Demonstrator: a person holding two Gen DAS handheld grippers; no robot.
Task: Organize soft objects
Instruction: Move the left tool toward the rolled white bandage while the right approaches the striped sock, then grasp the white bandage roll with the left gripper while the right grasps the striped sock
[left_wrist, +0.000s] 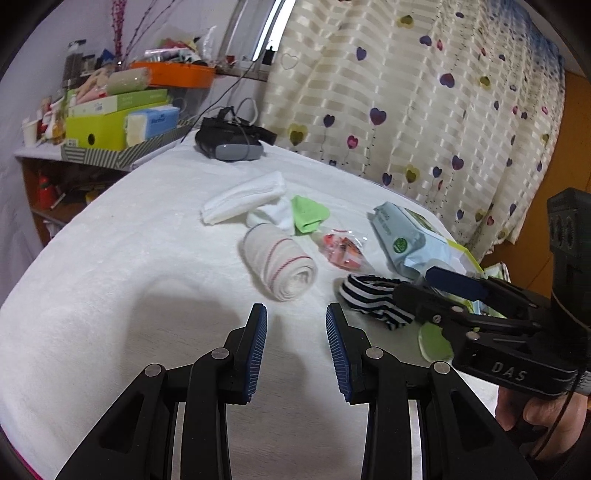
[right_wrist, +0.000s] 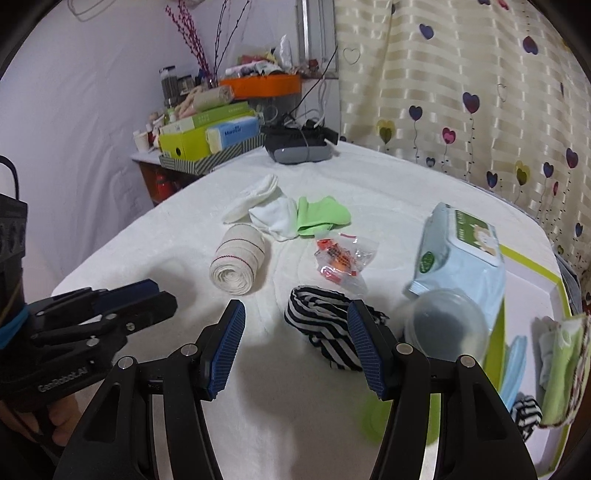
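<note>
On the white bedcover lie a rolled bandage (left_wrist: 280, 264) (right_wrist: 238, 264), a white folded cloth (left_wrist: 243, 197) (right_wrist: 251, 197), a white sock (left_wrist: 273, 216) (right_wrist: 275, 218), a green sock (left_wrist: 308, 214) (right_wrist: 321, 216) and a black-and-white striped sock (left_wrist: 373, 299) (right_wrist: 325, 332). My left gripper (left_wrist: 296, 347) is open and empty above bare cover, near side of the bandage; it also shows in the right wrist view (right_wrist: 147, 291). My right gripper (right_wrist: 295, 343) is open, its jaws standing on either side of the striped sock; in the left wrist view it (left_wrist: 424, 284) reaches over that sock.
A clear bag of orange items (left_wrist: 341, 249) (right_wrist: 341, 256), a blue wipes pack (left_wrist: 406, 236) (right_wrist: 458, 254), a clear round lid (right_wrist: 445, 328) and a green-edged box with folded cloths (right_wrist: 554, 369) lie right. A VR headset (left_wrist: 229, 142) (right_wrist: 299, 146) sits at the far edge. A cluttered shelf (left_wrist: 110, 122) stands far left.
</note>
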